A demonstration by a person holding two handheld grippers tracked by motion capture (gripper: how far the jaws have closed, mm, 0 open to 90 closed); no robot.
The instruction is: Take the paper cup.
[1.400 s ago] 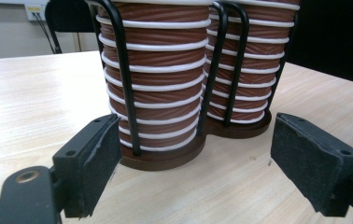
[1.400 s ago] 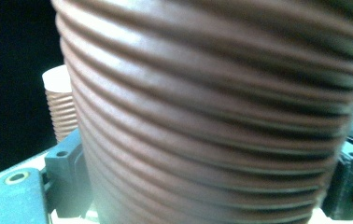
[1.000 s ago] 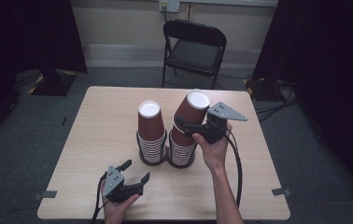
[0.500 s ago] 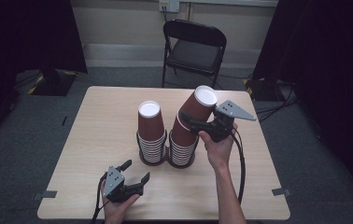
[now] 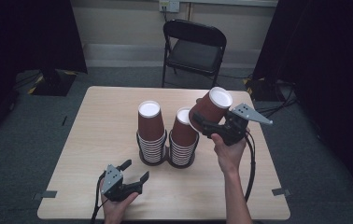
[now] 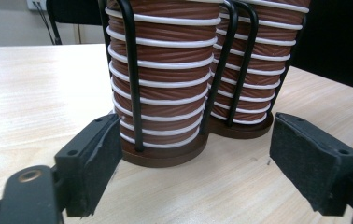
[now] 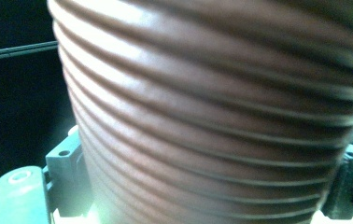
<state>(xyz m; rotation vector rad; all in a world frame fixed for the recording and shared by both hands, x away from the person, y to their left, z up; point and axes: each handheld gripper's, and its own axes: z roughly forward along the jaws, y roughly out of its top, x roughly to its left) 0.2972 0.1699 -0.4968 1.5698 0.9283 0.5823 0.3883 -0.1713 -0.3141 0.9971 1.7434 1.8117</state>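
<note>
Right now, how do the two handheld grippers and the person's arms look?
Both are black two-jaw grippers with flat dark pads. The left gripper and right gripper each carry a grey three-cornered plate with small holes and trail a black cable. The forearms are bare, without sleeves.

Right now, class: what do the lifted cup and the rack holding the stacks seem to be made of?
Lifted cup: likely paper, matte brown ribbed wall, white bottom. Rack: thin glossy black rods, probably coated metal wire, on a dark round base whose material is unclear.
</note>
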